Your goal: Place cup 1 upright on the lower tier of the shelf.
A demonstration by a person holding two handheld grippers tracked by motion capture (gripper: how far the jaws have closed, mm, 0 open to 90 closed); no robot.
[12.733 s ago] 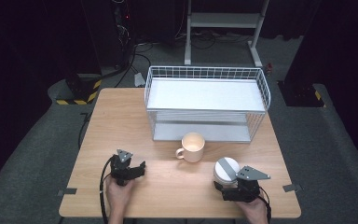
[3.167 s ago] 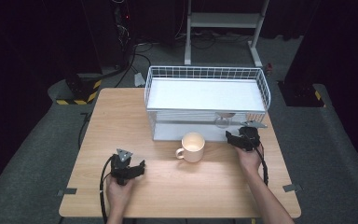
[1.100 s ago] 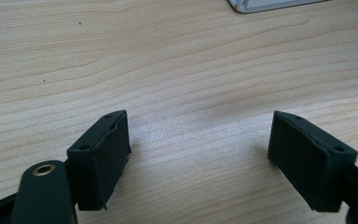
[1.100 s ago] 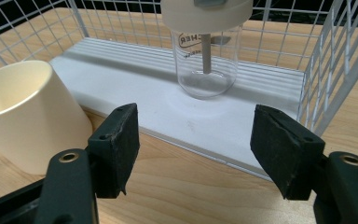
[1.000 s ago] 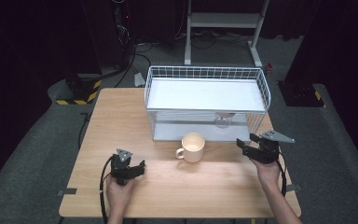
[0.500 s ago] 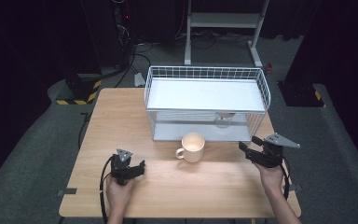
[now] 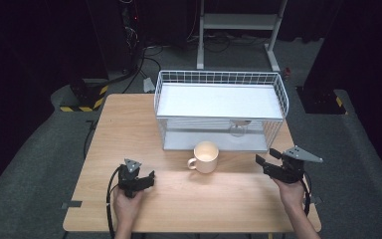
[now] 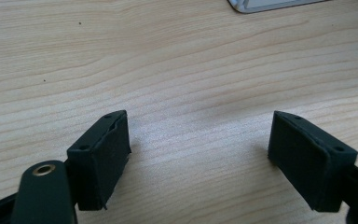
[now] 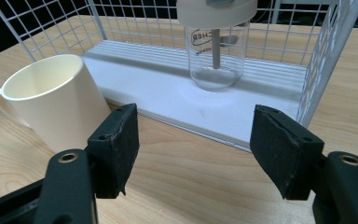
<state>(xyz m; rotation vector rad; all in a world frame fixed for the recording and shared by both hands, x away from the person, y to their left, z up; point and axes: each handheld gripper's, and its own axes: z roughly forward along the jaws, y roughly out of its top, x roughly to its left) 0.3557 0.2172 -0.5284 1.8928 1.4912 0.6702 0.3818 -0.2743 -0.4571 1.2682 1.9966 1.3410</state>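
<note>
Right gripper view: jar [image 9: 216,42] inside rack [image 9: 51,28]

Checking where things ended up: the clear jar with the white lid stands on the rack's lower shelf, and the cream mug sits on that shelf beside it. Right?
Not quite. The clear jar does stand on the lower shelf of the wire rack, but the cream mug sits on the wooden table in front of the rack, off the shelf. The right gripper view shows this.
</note>
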